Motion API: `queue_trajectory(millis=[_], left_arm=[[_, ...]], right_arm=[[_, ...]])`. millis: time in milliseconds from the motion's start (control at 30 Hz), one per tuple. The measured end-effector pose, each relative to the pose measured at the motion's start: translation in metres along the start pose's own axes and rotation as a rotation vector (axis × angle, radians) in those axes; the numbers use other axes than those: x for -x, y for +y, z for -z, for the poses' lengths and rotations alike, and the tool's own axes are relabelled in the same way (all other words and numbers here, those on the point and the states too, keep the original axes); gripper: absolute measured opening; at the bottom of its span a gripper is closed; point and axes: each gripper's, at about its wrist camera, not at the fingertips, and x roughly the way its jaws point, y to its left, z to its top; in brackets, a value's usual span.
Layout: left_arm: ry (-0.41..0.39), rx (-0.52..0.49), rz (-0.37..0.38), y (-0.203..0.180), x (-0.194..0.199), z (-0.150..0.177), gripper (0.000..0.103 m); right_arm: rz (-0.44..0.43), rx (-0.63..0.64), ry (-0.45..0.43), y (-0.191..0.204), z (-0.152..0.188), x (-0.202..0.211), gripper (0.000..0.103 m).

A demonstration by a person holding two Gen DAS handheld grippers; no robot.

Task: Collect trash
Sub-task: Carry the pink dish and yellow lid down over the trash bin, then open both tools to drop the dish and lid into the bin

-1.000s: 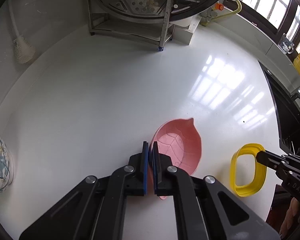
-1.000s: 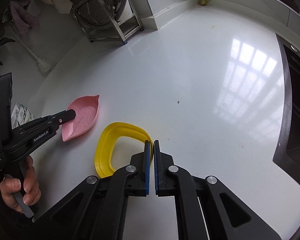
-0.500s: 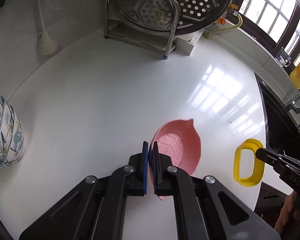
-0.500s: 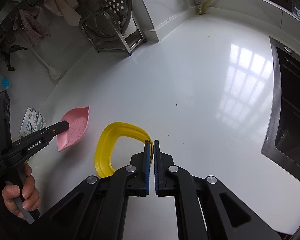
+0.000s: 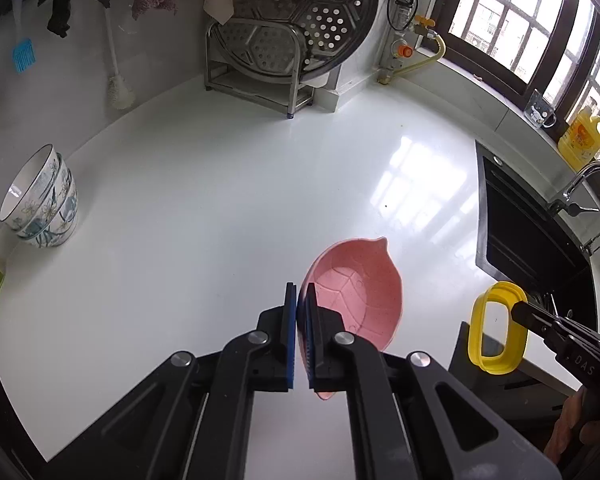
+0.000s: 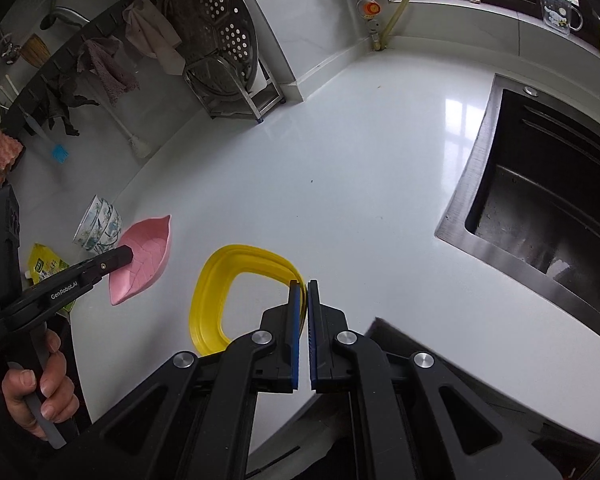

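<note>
My left gripper (image 5: 300, 294) is shut on the rim of a pink leaf-shaped dish (image 5: 356, 300) and holds it in the air above the white counter (image 5: 220, 184). The dish also shows in the right wrist view (image 6: 142, 258), with the left gripper (image 6: 122, 258) on it. My right gripper (image 6: 304, 292) is shut on the edge of a yellow ring-shaped frame (image 6: 216, 284), also lifted clear of the counter. The frame shows in the left wrist view (image 5: 496, 332) at the right, held beyond the counter's front edge.
A stack of patterned bowls (image 5: 40, 204) stands at the counter's left. A steel rack with a perforated steamer plate (image 5: 292, 40) stands at the back. A dark sink (image 6: 548, 208) lies to the right. A green packet (image 6: 46, 268) lies near the bowls.
Both grippers have risen and pulled back from the counter, carrying the pink dish and the yellow frame. More of the kitchen shows now, including the bowls and the sink.
</note>
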Motion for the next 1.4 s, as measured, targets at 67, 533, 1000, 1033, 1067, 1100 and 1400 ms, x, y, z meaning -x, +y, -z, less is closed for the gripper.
queue_trajectory(millis=[67, 533, 1000, 1033, 1067, 1100, 1400], left_arm=[[-0.014, 0.003, -0.009, -0.018, 0.015, 0.015, 0.005], [0.066, -0.010, 0.049, -0.187, 0.056, 0.182, 0.005], [0.284, -0.103, 0.057, -0.196, -0.094, 0.321, 0.005], [0.293, -0.109, 0.053, -0.192, -0.112, 0.331, 0.005], [0.298, -0.114, 0.055, -0.187, -0.130, 0.342, 0.005], [0.301, -0.121, 0.052, -0.182, -0.147, 0.351, 0.005], [0.314, -0.098, 0.019, -0.142, -0.245, 0.394, 0.012]], right_arm=[[-0.011, 0.011, -0.005, -0.012, 0.017, 0.019, 0.003], [0.016, -0.042, 0.063, -0.136, 0.171, 0.102, 0.004], [0.098, -0.114, 0.286, -0.195, 0.309, -0.053, 0.004], [0.101, -0.111, 0.293, -0.198, 0.319, -0.072, 0.004], [0.103, -0.107, 0.298, -0.200, 0.327, -0.091, 0.004], [0.106, -0.103, 0.305, -0.202, 0.336, -0.110, 0.004], [0.152, -0.107, 0.342, -0.219, 0.374, -0.223, 0.004]])
